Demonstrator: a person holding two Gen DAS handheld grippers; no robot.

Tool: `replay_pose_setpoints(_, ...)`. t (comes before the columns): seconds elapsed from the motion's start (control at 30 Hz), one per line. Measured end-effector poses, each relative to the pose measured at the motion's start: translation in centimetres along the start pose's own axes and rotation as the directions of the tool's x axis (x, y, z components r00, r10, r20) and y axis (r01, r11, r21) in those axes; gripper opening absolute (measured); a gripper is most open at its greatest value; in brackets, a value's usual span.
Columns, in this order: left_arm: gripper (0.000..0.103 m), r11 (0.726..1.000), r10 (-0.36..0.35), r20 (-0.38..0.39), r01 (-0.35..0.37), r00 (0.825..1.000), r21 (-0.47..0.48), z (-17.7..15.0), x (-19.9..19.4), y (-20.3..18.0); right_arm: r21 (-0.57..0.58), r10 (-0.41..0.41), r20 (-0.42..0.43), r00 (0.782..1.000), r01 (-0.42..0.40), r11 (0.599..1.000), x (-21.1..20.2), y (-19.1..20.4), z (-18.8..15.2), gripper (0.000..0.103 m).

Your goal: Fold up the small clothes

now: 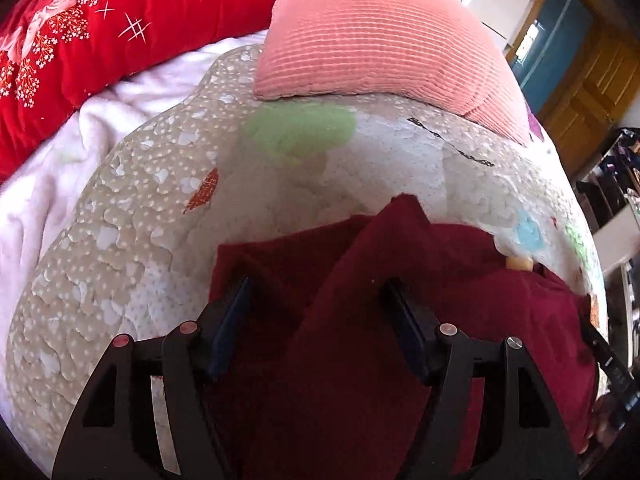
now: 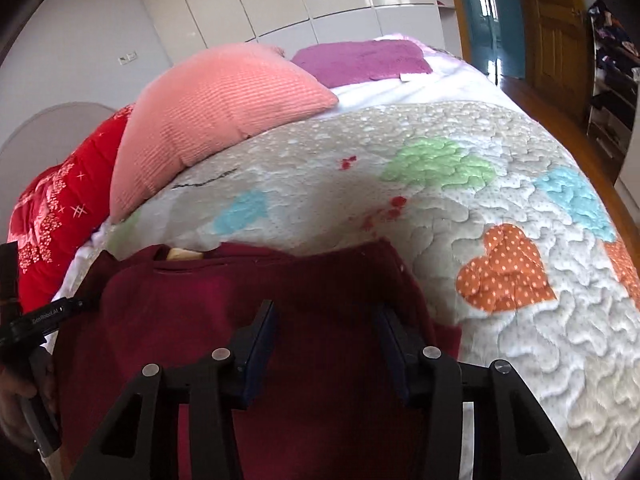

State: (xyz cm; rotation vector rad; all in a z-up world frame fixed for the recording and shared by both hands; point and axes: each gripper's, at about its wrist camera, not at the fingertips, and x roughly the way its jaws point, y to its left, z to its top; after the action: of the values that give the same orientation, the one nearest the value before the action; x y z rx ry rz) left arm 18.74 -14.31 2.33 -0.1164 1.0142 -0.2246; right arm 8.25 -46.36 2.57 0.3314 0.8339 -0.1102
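Bed: a quilted cover with hearts in orange, green and blue spreads across it; white sheet beyond.
Red blanket: bunched along the far-left side of the bed, printed with white flowers and stars.
Pink pillow: ribbed, lying on the quilt's far end, next to the red blanket.
Purple towel: flat on the white sheet behind the pillow.
Maroon garment: lies on the near part of the quilt, partly folded, one layer overlapping another; a pale label shows at its neckline.
Left tongs: apart, over the garment's fold, pads not pressing the cloth.
Right tongs: apart, above the garment's flat middle, nothing clamped.
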Motion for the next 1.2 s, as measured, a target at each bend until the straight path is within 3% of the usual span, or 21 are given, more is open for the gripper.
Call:
replay_pose_setpoints(0.17,0.068,0.999,0.028,0.02,-0.029,0.999,0.046,-0.7,-1.6,-0.3,-0.007,-0.009,0.013,1.0,0.009,1.0,-2.0,0.3,-0.2,0.048)
replay_pose_setpoints(0.3,0.068,0.996,0.035,0.038,-0.038,0.999,0.075,-1.7,-3.9,-0.3,-0.021,0.067,0.055,0.996,-0.066,0.998,-6.9,1.6,-2.1,0.048)
replay_pose_setpoints(0.43,0.068,0.994,0.04,0.061,-0.046,0.997,0.101,-3.0,-5.9,-0.4,-0.104,0.1,0.048,0.994,-0.095,0.99,-9.1,4.1,-4.8,0.049)
replay_pose_setpoints(0.6,0.068,0.991,0.055,0.06,-0.062,0.997,0.122,-4.6,-7.6,-0.2,-0.116,0.022,-0.06,0.998,-0.028,0.993,-5.5,4.4,-7.4,0.05)
replay_pose_setpoints(0.7,0.068,0.989,0.056,0.076,-0.066,0.996,0.129,-5.4,-8.9,0.2,-0.129,-0.004,-0.04,0.999,-0.001,0.992,-6.1,5.2,-7.2,0.05)
replay_pose_setpoints(0.8,0.068,0.991,0.049,0.08,-0.059,0.996,0.119,-6.3,-9.9,0.8,-0.098,0.057,-0.033,0.998,-0.06,0.993,-7.6,6.2,-6.9,0.05)
replay_pose_setpoints(0.97,0.068,0.997,0.016,0.071,-0.021,0.997,0.068,-8.1,-10.5,2.6,-0.123,0.083,-0.002,0.997,-0.083,0.989,-9.0,8.3,-6.9,0.05)
replay_pose_setpoints(1.2,0.068,0.999,-0.001,0.046,0.0,0.999,0.036,-9.8,-9.7,4.9,-0.136,0.131,-0.013,0.991,-0.131,0.982,-7.2,11.5,-6.4,0.05)
